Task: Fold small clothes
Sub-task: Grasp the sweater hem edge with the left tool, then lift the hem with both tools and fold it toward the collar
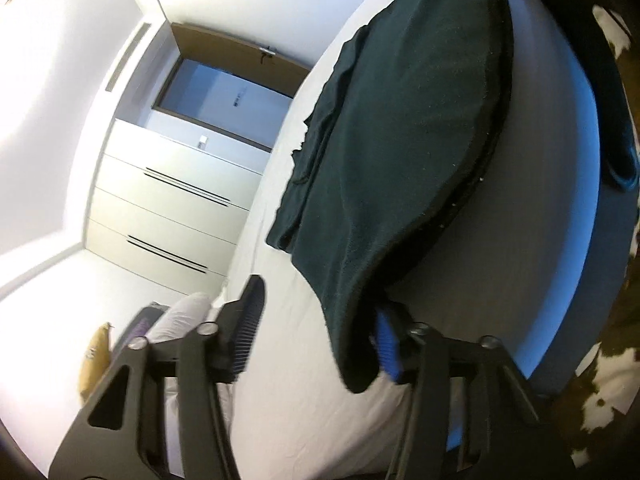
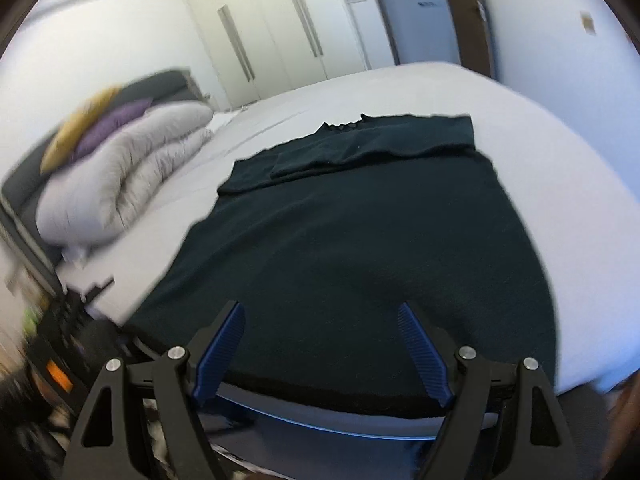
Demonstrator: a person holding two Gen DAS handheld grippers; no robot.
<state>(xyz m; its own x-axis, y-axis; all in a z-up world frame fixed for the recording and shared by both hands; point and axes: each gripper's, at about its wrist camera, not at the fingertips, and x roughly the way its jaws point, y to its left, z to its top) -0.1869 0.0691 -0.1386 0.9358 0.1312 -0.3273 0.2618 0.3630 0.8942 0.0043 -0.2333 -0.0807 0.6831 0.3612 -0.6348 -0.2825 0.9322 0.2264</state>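
A dark green garment [image 2: 360, 240] lies spread flat on the white bed [image 2: 540, 140], with a sleeve folded across its far end [image 2: 380, 140]. My right gripper [image 2: 320, 306] hovers open over the garment's near hem, nothing between its blue pads. In the left wrist view the same garment [image 1: 400, 140] stretches away, and its near corner droops over the right-hand finger [image 1: 386, 340] of my left gripper [image 1: 316, 328]. The other finger [image 1: 248, 320] stands apart from the cloth, over bare sheet [image 1: 288, 380], so the jaws are not pressing on it.
A rolled grey duvet [image 2: 120, 184] with purple and yellow pillows sits at the head of the bed. White wardrobes [image 2: 272, 32] and a door [image 2: 412, 12] stand beyond. A brown and white hide rug [image 1: 608, 400] covers the floor by the bed's edge.
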